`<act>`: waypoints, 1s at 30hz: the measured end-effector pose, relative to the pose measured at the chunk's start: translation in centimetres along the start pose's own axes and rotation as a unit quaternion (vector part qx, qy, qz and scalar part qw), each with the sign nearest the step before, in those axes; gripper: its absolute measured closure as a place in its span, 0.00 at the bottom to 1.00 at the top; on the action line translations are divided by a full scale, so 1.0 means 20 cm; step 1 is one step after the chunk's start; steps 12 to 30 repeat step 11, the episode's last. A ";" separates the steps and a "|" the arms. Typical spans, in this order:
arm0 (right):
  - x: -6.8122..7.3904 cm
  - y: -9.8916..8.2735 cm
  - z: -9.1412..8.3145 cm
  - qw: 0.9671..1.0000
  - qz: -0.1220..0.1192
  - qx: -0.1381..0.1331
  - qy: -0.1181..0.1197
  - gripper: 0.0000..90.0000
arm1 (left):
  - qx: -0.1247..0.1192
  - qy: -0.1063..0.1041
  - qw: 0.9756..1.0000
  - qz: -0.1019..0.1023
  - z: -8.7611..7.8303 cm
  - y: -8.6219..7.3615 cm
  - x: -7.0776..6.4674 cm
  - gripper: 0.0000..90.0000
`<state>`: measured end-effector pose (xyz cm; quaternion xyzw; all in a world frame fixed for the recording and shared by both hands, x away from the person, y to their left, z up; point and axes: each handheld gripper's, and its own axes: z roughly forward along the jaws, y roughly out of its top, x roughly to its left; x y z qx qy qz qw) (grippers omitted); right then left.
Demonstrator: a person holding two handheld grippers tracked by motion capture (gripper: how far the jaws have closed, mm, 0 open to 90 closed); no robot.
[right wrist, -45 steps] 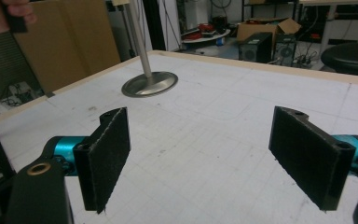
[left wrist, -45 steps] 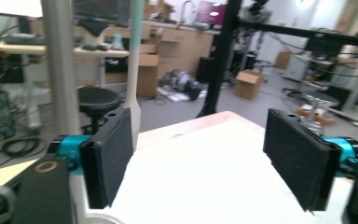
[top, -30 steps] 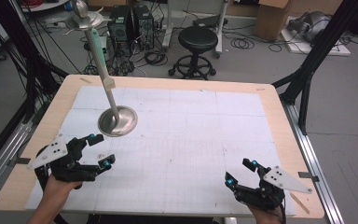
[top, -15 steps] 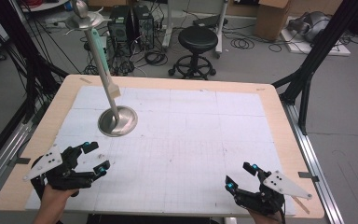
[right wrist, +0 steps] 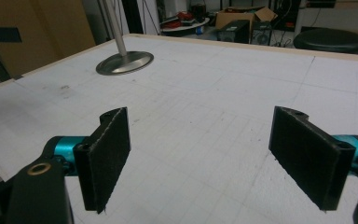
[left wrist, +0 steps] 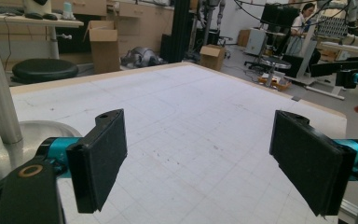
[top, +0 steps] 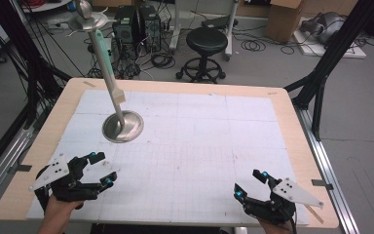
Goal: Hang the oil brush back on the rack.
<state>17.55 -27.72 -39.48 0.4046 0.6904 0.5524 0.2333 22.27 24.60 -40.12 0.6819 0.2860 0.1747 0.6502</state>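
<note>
While both hand-held grippers rest agape, empty, at bench (top: 185, 87) near edge, metal stand (top: 122, 126) rises upright ahead of left hand-held gripper (top: 101, 169); right hand-held gripper (top: 248, 183) well apart.

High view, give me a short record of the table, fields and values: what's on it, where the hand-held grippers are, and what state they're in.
surface: table with wooden border, covered by white gridded mat
object: metal stand, round base on mat's far left part, pole rising to a disc on top
left hand-held gripper: near left corner, open, holding nothing
right hand-held gripper: near right corner, open, holding nothing
contact: neither gripper touches the stand
</note>
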 end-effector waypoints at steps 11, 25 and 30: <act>0.00 0.00 0.00 1.000 0.003 -0.001 0.004 0.21 | 0.009 0.020 1.000 -0.003 0.00 -0.02 0.00 0.21; 0.00 0.00 0.00 1.000 0.003 -0.001 0.004 0.21 | 0.009 0.020 1.000 -0.003 0.00 -0.02 0.00 0.21; 0.00 0.00 0.00 1.000 0.003 -0.001 0.004 0.21 | 0.009 0.020 1.000 -0.003 0.00 -0.02 0.00 0.21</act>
